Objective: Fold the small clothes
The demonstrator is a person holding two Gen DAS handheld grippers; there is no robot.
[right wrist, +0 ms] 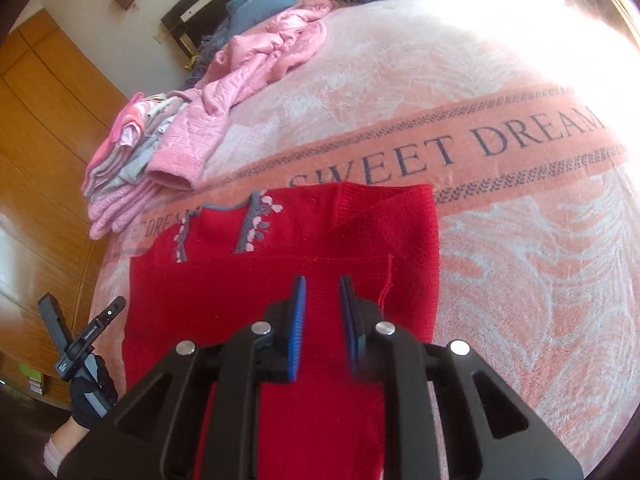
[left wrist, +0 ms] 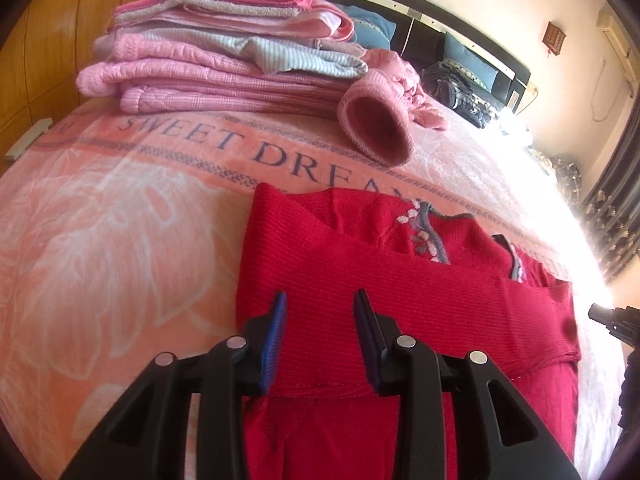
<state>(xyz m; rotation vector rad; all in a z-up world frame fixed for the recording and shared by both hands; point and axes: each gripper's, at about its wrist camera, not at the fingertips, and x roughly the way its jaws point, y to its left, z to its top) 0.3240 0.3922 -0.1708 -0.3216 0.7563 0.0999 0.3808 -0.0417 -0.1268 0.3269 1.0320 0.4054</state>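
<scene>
- Under the left gripper (left wrist: 320,304), jaws apart and gripping nothing, lies the red sweater (left wrist: 400,300), its sleeves already folded across.
- Beyond it to the left sits a stack of folded pink clothes (left wrist: 216,56).
- The right gripper (right wrist: 323,288), also parted and empty, hovers over the same sweater.
- Risk: pinching only 1 layer would drag the folded sleeves loose.
</scene>
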